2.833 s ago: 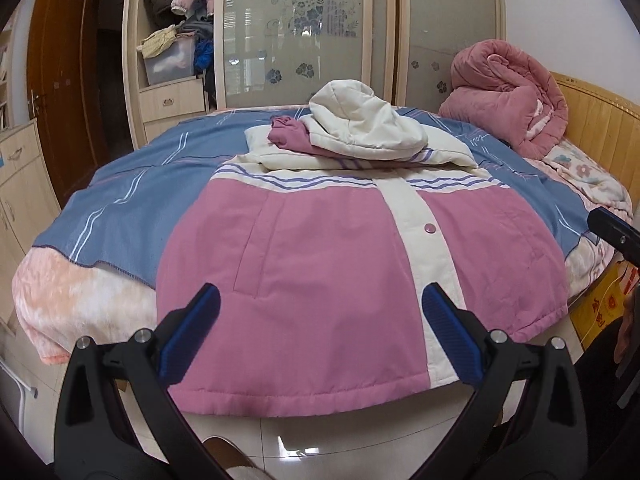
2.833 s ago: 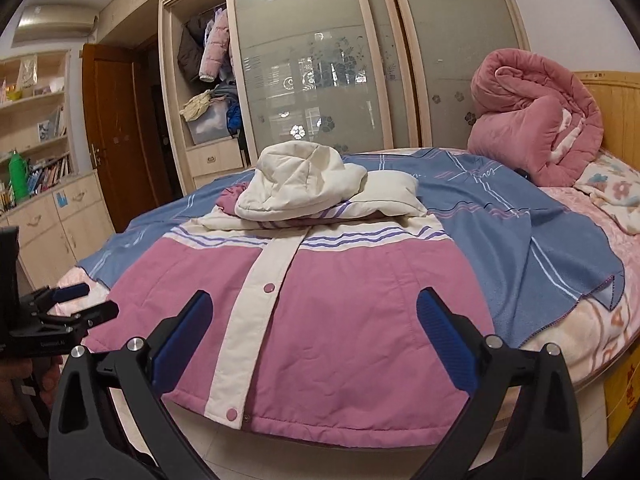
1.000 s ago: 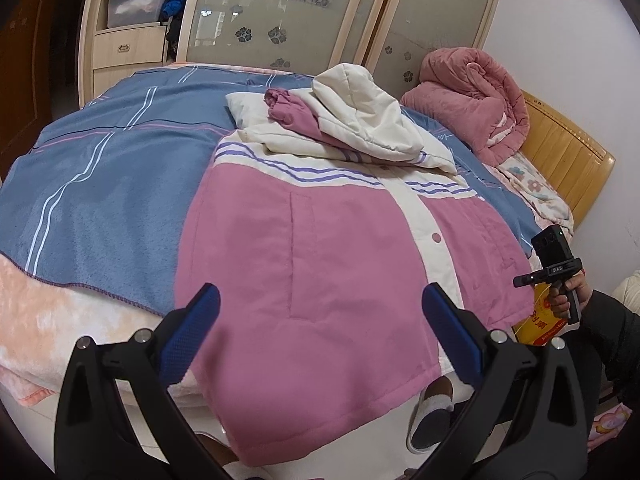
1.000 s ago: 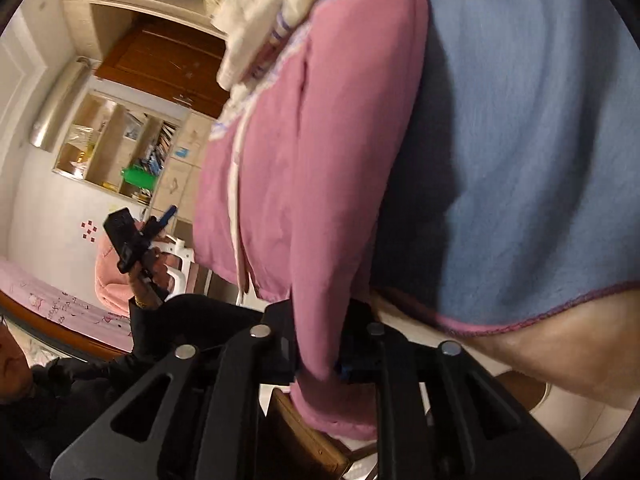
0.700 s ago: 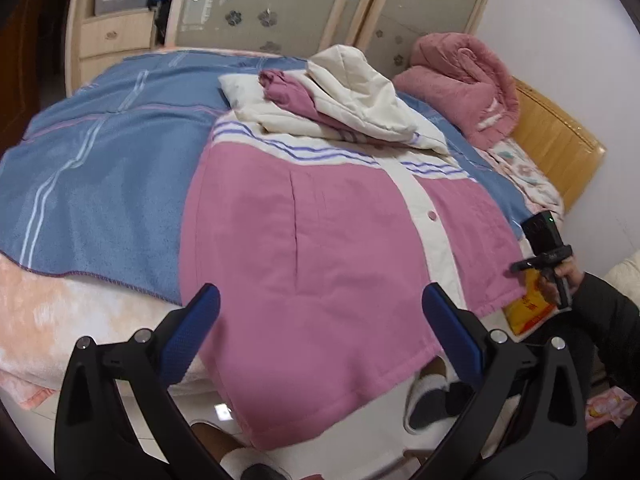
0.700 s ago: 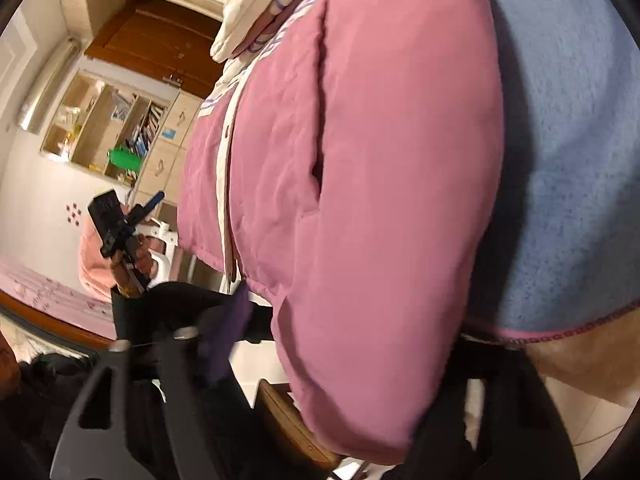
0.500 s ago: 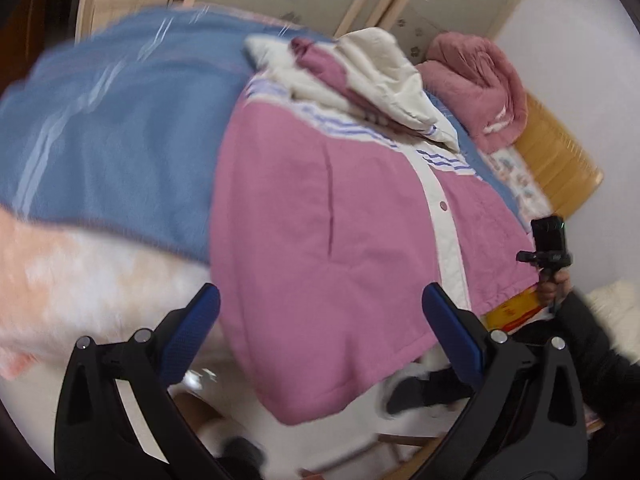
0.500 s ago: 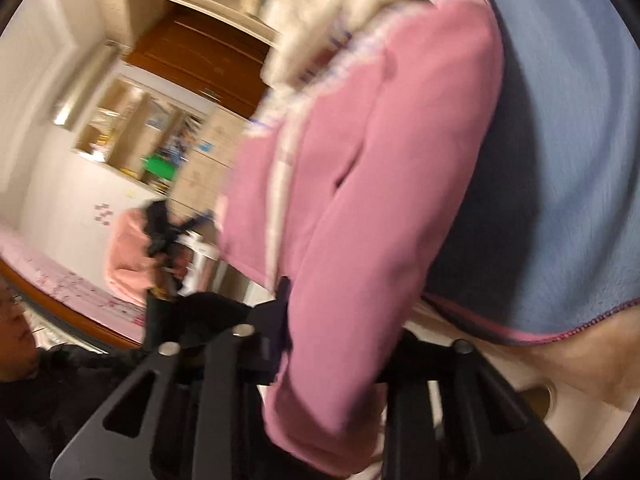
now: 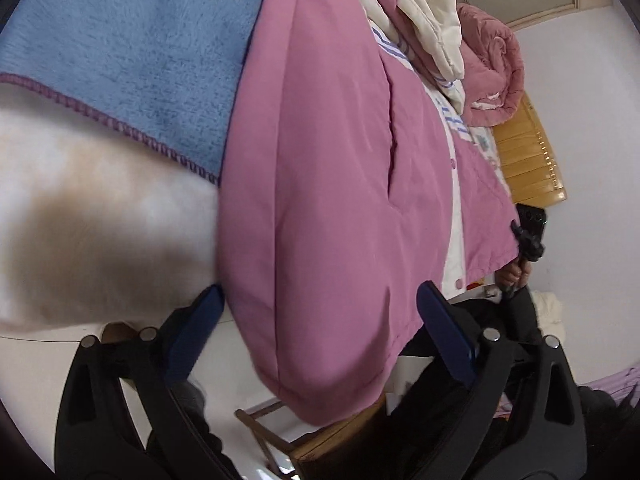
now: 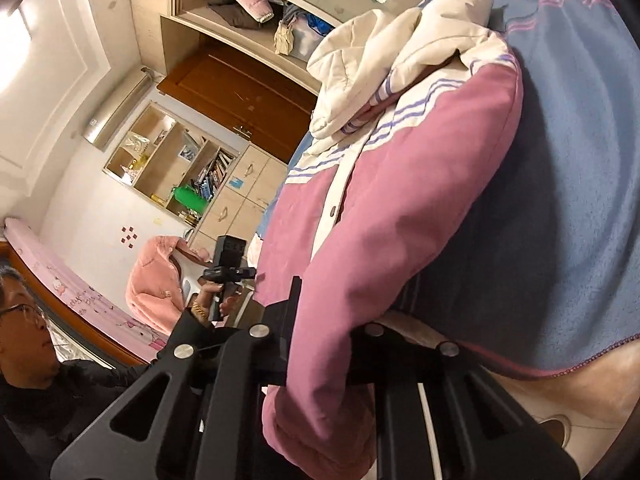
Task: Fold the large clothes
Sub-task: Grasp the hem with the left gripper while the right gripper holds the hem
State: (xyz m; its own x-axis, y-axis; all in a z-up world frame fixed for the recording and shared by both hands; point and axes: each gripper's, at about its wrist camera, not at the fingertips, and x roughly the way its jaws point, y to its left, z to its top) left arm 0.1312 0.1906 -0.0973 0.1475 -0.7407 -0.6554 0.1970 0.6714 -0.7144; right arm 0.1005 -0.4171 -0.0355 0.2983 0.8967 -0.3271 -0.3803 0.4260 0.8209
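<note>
A pink padded jacket [image 9: 328, 160] with a cream button strip and a cream hood lies front up on the bed. Its hem hangs over the bed's edge. My left gripper [image 9: 320, 336] is open, and its blue pads [image 9: 196, 332] stand on either side of the jacket's lower corner without pressing it. In the right wrist view the jacket [image 10: 400, 200] has its other hem corner pinched in my right gripper [image 10: 320, 332]. Those jaws are closing tight on the fabric, which is lifted a little and bunches below them.
A blue blanket [image 9: 140, 40] covers the bed under the jacket. A rolled pink quilt [image 9: 492, 80] sits by the wooden headboard [image 9: 528, 160]. A wooden stool [image 9: 312, 440] stands below the hem. A person [image 10: 40, 380] holds a camera [image 10: 226, 256] beside the bed.
My left gripper has dropped and rolled toward the jacket's lower corner, which now sits between its open fingers. My right gripper has closed on the hem and raised it.
</note>
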